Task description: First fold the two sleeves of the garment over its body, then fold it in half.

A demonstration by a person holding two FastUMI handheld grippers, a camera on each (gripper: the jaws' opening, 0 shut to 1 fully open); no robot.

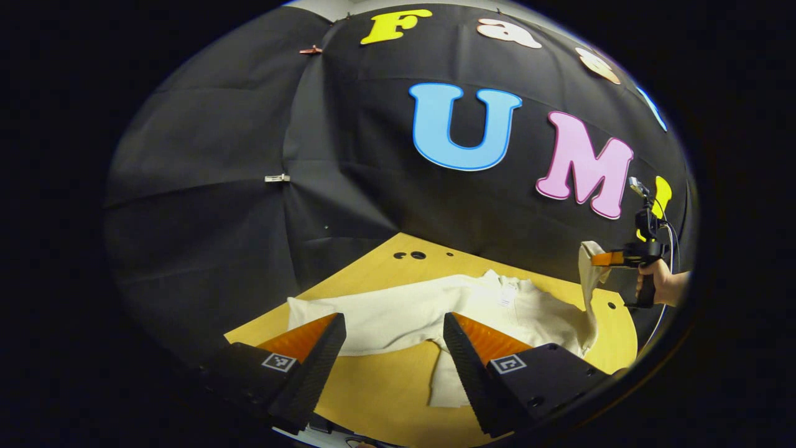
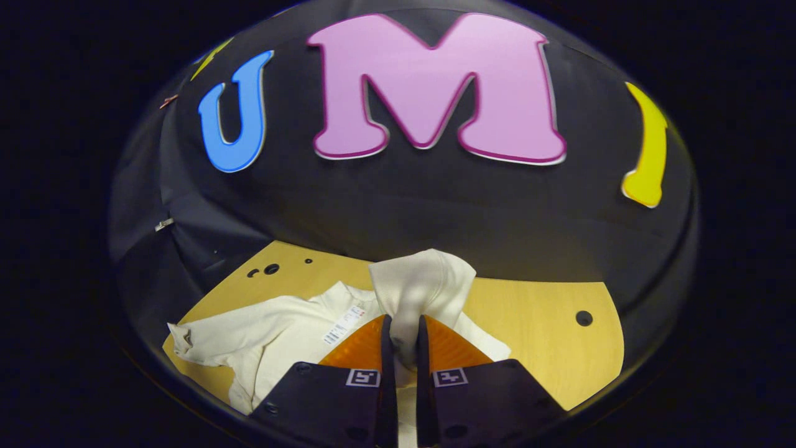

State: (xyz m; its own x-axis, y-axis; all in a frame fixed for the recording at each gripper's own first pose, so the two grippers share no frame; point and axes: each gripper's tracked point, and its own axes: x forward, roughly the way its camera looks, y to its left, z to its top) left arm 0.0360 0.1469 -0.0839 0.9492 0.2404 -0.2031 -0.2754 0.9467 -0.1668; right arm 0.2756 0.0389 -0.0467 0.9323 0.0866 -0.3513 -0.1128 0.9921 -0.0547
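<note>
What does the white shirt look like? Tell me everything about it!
The garment is a cream, soft-looking long-sleeved top, lying spread out on the tan wooden table, a little rumpled. A small label shows inside its neck. One sleeve lies stretched flat across the table. The other sleeve is lifted up off the table, pinched between the right tongs. The left tongs are open above it, not touching.

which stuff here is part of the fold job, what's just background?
Job:
- cream garment
- its sleeve, pinched and lifted by the right claw
- left claw, open above the garment

Background:
- wooden table
- clips on the booth wall
</note>
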